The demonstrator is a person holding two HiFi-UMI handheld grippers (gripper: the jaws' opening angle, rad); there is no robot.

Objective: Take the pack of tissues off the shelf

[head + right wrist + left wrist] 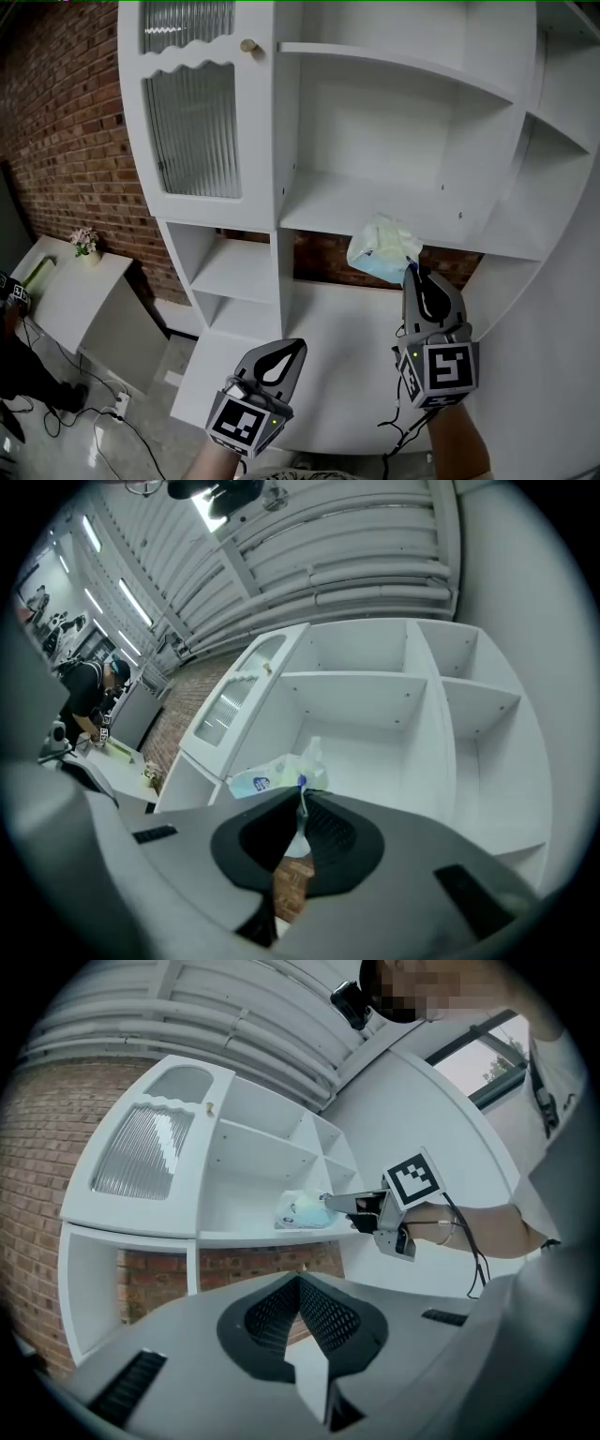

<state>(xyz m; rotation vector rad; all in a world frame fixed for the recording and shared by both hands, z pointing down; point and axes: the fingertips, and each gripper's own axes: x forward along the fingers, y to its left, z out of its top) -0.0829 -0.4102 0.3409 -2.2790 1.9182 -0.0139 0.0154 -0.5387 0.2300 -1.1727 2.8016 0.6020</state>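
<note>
The right gripper [413, 270] is covering the near corner of the pack of tissues [380, 246], whose label is showing too small to read. The head view's edges are cutting off the shelf unit [356, 202] and a person [17, 370] at left.

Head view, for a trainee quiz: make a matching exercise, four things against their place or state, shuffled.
1 pack of tissues
2 right tool
3 left tool
4 flowers

A shut, empty, held low
B on the low table, left
C at the shelf front edge
D shut on the pack's wrapper

Pairs: 1-C, 2-D, 3-A, 4-B
</note>
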